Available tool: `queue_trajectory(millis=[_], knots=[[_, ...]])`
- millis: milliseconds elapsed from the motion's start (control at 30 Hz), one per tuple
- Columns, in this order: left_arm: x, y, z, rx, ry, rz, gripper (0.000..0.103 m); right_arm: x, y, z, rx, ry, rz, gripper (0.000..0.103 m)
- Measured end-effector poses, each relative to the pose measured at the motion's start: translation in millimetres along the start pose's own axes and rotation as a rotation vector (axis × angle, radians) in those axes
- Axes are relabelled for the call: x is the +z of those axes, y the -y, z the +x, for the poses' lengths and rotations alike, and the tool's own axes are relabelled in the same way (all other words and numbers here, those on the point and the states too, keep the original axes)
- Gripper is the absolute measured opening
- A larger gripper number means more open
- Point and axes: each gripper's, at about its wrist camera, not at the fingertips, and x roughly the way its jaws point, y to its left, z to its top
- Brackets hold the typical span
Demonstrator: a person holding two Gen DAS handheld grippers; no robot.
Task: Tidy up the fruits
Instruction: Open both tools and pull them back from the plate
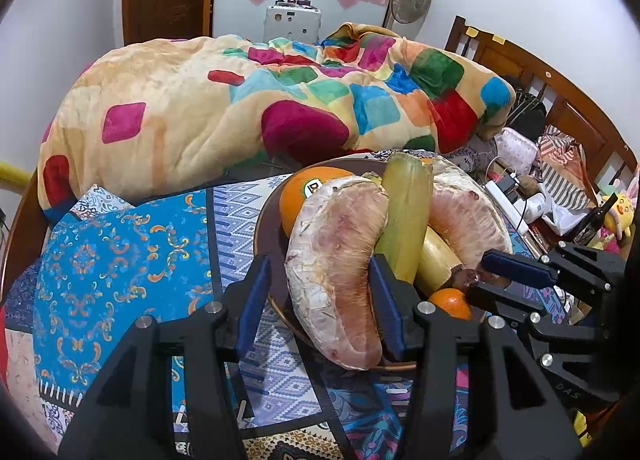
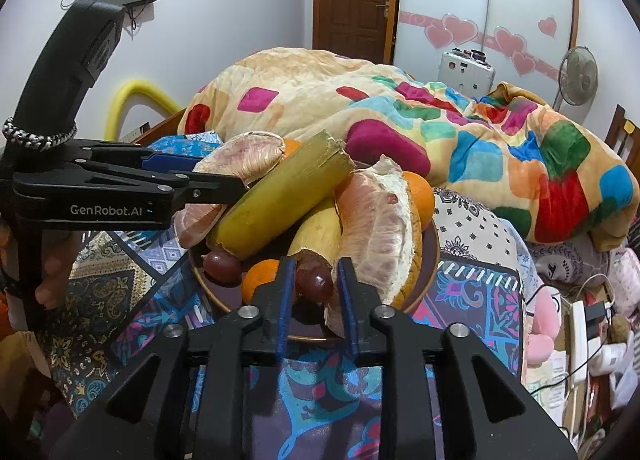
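My left tool [image 1: 320, 300] is open round the pomelo piece [image 1: 340, 260], right tool [image 2: 314, 284] open round a grape [image 2: 318, 282], & fruit heaped at the plate [image 2: 430, 260] edge could roll off.

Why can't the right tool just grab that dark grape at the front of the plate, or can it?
Probably it can. The right tool already has the grape between its open fingers, with nothing blocking; the pomelo piece sits close on one side.

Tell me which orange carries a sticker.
The large orange at the plate's far side; the small orange near the right tongs shows none.
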Motion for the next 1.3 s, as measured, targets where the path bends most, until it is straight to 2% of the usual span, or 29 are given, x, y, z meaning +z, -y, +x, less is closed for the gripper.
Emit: queue_trajectory(millis=[100, 167, 400, 767, 1033, 1167, 1233, 1300], knots=[[0, 2, -2, 0.008, 0.01, 0.007, 0.058, 0, -1, -2, 0.001, 0.006, -0.001, 0.03], [-1, 4, -4, 0.013, 0.014, 0.011, 0.061, 0, -1, -4, 0.0, 0.012, -0.001, 0.03], [-4, 14, -29, 0.016, 0.055, 0.021, 0.061, 5, -1, -23, 0.0, 0.052, 0.017, 0.03], [-24, 41, -143, 0.032, 0.26, 0.029, 0.061, 15, -18, -116, -0.047, 0.212, 0.042, 0.03], [-59, 70, -235, 0.069, 0.449, 0.037, 0.062, 7, -43, -194, -0.089, 0.367, 0.067, 0.036], [-80, 83, -268, 0.093, 0.528, 0.044, 0.071, -3, -57, -230, -0.112, 0.451, 0.083, 0.042], [-90, 89, -283, 0.108, 0.567, 0.055, 0.072, -8, -64, -243, -0.125, 0.486, 0.082, 0.05], [-98, 94, -294, 0.117, 0.592, 0.06, 0.081, -13, -72, -255, -0.144, 0.523, 0.075, 0.056]])
